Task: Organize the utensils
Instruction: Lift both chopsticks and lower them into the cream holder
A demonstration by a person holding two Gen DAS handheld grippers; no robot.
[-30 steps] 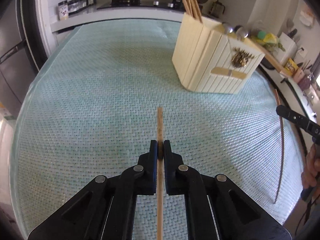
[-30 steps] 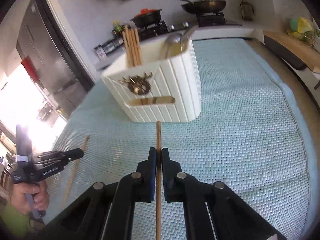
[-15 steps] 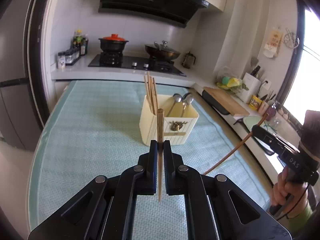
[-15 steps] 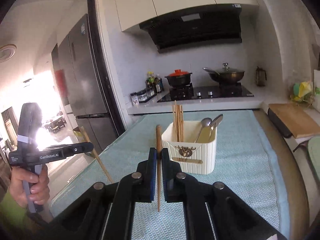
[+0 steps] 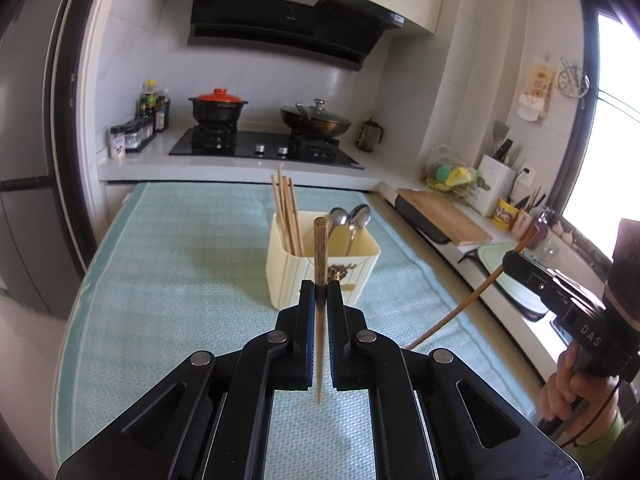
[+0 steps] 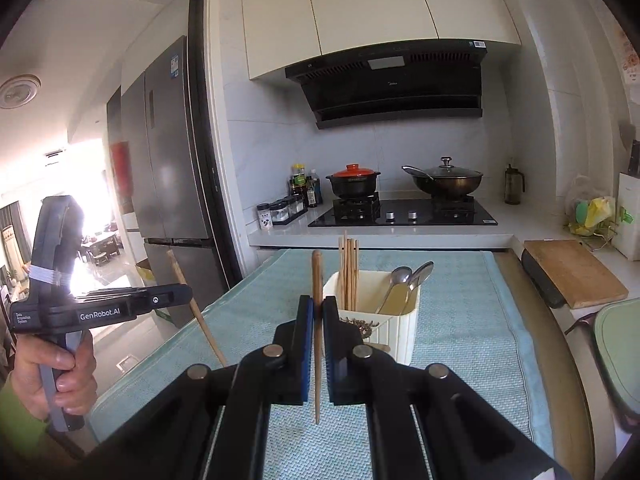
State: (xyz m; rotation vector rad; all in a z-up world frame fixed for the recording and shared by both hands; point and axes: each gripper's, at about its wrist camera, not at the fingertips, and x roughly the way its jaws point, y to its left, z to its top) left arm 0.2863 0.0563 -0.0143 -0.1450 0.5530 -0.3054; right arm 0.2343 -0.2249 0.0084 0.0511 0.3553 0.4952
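Left gripper point(image 5: 320, 292): I see my black, blue-padded fingers pinched tight on a pale wooden chopstick point(image 5: 319, 280), a slim round stick standing upright at the centre of the left wrist frame, its flat end topmost.
Right gripper point(image 6: 318, 308): closed the same way on a browner, round-topped chopstick point(image 6: 317, 320), upright at the centre of the right wrist frame, both ends clear of the fingers.
Utensil holder point(image 5: 288, 276): a cream, ribbed, box-shaped plastic caddy behind both sticks, with a dark ornament on its front.
Inside it: a bundle of wooden chopsticks point(image 5: 286, 212) leans in the left part; two shiny metal spoons point(image 5: 352, 216) stand in the right part.
Worktop point(image 5: 160, 280): covered by a pale green cloth with a woven, basket-like texture; the caddy stands on it mid-frame.
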